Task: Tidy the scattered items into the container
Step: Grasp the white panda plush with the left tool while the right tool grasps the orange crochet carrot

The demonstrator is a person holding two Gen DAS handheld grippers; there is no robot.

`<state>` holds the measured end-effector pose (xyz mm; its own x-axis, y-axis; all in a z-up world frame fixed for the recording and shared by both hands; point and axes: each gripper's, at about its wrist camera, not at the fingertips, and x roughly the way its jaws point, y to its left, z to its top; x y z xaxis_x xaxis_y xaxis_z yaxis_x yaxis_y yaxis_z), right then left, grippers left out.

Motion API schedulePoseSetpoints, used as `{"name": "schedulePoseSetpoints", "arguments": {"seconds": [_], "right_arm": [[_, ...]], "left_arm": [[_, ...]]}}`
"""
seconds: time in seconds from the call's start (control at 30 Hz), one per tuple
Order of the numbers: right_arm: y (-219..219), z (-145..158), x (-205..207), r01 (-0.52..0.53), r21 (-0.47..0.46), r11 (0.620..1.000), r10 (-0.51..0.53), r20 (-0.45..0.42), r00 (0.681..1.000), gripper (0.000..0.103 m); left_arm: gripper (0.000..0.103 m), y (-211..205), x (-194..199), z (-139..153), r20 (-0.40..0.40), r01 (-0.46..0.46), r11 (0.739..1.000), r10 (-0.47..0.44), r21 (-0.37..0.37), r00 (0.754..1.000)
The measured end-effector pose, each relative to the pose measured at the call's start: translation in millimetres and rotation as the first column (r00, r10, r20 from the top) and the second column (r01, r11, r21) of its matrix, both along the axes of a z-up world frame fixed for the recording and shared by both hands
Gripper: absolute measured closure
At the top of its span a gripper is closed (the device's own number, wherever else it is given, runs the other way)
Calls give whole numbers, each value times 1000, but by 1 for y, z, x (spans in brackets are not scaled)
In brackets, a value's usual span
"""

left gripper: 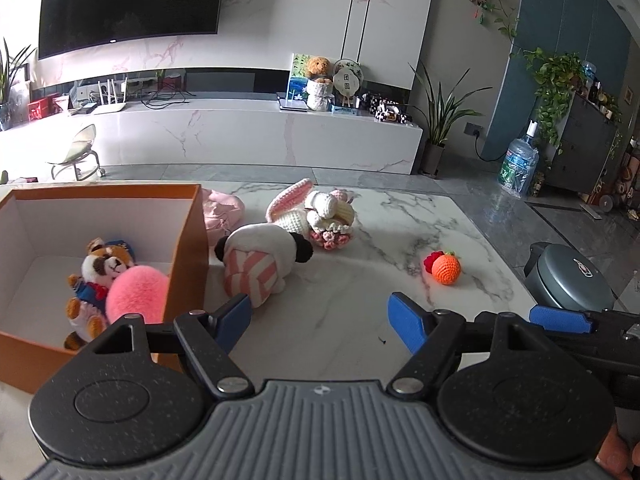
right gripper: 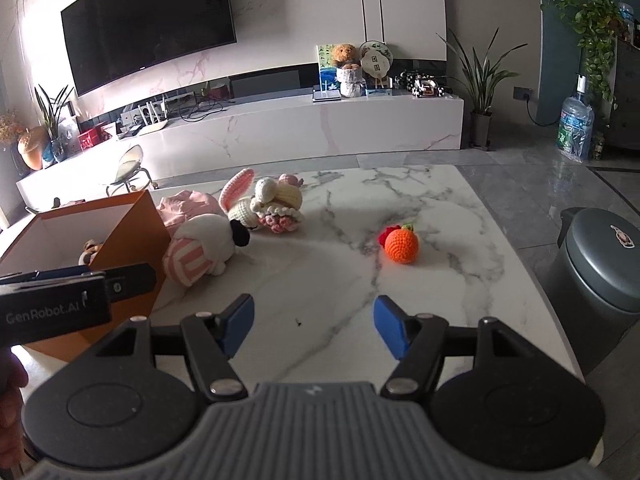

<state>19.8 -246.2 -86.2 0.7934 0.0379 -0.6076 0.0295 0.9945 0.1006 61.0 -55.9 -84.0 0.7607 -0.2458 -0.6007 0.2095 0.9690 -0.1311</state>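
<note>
The marble surface (left gripper: 360, 320) stretches ahead of both grippers and carries everything. The orange box (left gripper: 188, 248), the container, sits ahead-left of the left gripper (left gripper: 320, 320), open side up so toys can be dropped in from above; a raccoon plush (left gripper: 100, 268) and a pink ball (left gripper: 136, 288) already lie inside it.

Just beyond the left gripper's left finger, touching or nearly touching the box's outer wall, a panda plush (left gripper: 260, 260) lies on its side. Behind it lie a crochet bunny (left gripper: 312, 212), against the panda, and a pink cloth (left gripper: 222, 210) tucked by the box's far corner. These three crowd together, so the panda, nearest, looks the likeliest first pick.

Ahead-right of the left gripper, and ahead and slightly right of the right gripper (right gripper: 314, 326), a small orange crochet fruit (right gripper: 401, 245) rests well apart from the others with a red piece at its side.

Both grippers hover low over bare marble, fingers spread wide and holding nothing, side by side, probably poised to reach: left toward the panda, right toward the fruit.
</note>
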Motion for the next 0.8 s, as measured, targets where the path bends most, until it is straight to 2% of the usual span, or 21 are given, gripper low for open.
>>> {"name": "schedulePoseSetpoints", "arguments": {"seconds": [0.23,0.4,0.6,0.8], "right_arm": [[-20,-19,37,34,-20,999,-34,-21,999,34],[-35,-33,68,58,-21,998,-59,-39,998,34],[-49,-52,106,69,-23,997,-71,-63,996,34],[-58,-71,141,74,-36,997,-76,-73,994,34]], "left_arm": [[14,-14,45,-21,-4,-30,996,30,85,1000],[14,-20,81,-39,-21,-83,981,88,175,996],[14,-17,110,-57,-39,-117,970,128,212,991],[14,-21,126,-74,-26,-110,958,121,265,992]]}}
